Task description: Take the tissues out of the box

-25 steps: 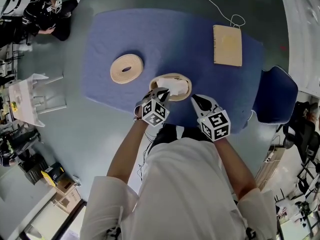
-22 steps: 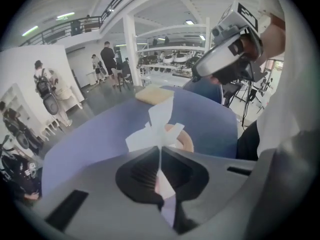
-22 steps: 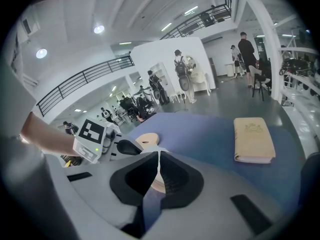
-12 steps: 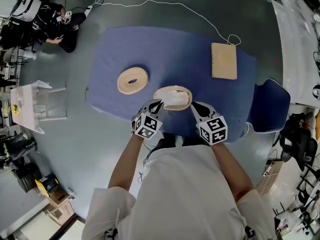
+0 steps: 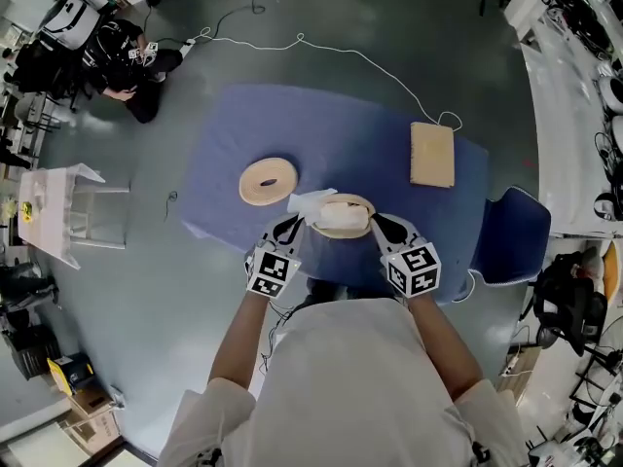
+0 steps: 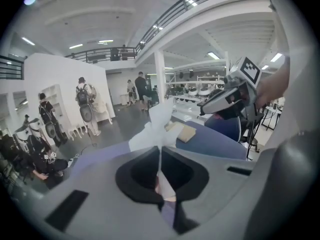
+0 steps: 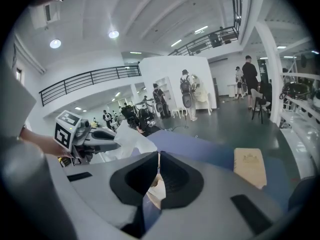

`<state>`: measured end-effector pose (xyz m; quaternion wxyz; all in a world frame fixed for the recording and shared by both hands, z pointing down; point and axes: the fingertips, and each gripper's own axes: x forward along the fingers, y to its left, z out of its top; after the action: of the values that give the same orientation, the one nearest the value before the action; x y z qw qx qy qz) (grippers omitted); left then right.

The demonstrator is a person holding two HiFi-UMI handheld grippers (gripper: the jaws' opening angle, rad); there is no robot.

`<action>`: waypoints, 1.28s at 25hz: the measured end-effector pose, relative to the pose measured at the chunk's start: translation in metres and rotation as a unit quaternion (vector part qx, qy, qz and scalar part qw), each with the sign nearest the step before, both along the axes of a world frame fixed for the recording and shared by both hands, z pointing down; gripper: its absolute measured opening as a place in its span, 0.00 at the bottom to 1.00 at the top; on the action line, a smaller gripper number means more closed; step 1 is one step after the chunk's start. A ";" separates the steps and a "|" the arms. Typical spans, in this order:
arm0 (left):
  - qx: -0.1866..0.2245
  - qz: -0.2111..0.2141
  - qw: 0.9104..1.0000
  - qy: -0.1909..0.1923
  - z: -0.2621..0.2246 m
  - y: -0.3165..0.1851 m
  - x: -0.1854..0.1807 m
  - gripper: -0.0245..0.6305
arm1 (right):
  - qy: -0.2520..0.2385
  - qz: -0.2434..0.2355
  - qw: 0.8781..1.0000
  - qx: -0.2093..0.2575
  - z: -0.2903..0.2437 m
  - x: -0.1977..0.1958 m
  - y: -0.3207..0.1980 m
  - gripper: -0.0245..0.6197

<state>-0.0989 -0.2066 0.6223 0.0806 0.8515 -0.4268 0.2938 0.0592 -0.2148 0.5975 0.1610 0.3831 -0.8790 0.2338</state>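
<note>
A round tan tissue box point(image 5: 343, 216) with white tissues in it sits between my two grippers over the blue table point(image 5: 370, 125). My left gripper point(image 5: 295, 224) is shut on a white tissue point(image 5: 311, 201) that stands up from the box's left side. In the left gripper view the tissue point(image 6: 157, 126) fans out above the shut left gripper point(image 6: 159, 151). My right gripper point(image 5: 375, 222) is at the box's right rim. In the right gripper view the right gripper point(image 7: 158, 160) is shut, with tan rim and white paper showing below the jaws.
The box's round lid point(image 5: 268, 181) lies on the table to the left. A flat tan rectangular box point(image 5: 432, 154) lies at the table's right end. A blue chair point(image 5: 511, 236) stands right of the table, a white rack point(image 5: 58, 212) far left, a white cable point(image 5: 321, 47) on the floor.
Both grippers have risen. The left one has lifted up and left out of the box, drawing a white tissue that now stands above the rim. The right one stays at the rim.
</note>
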 end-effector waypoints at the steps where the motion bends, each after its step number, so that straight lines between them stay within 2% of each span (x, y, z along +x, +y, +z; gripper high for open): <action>1: 0.008 -0.004 1.000 0.001 -0.009 0.000 -0.005 0.06 | 0.000 0.001 1.000 0.007 -0.007 0.000 -0.001 0.09; 10: 0.087 -0.040 0.995 0.027 -0.098 0.007 -0.035 0.06 | 0.000 -0.004 0.998 0.058 -0.066 0.008 -0.004 0.09; 18: 0.150 -0.065 0.986 0.033 -0.163 0.020 -0.066 0.06 | -0.005 -0.033 0.992 0.119 -0.131 -0.011 -0.006 0.10; 26: 0.192 -0.104 0.975 0.052 -0.209 0.036 -0.085 0.06 | 0.006 -0.048 0.984 0.172 -0.162 -0.015 0.004 0.10; 32: 0.216 -0.107 0.969 0.051 -0.222 0.044 -0.088 0.06 | 0.011 -0.040 0.978 0.202 -0.178 -0.004 0.009 0.10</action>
<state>-0.1869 -0.1629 0.4003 -0.0520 0.8118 -0.5644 0.1405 0.0549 -0.2058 0.4197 0.0995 0.3748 -0.9209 0.0402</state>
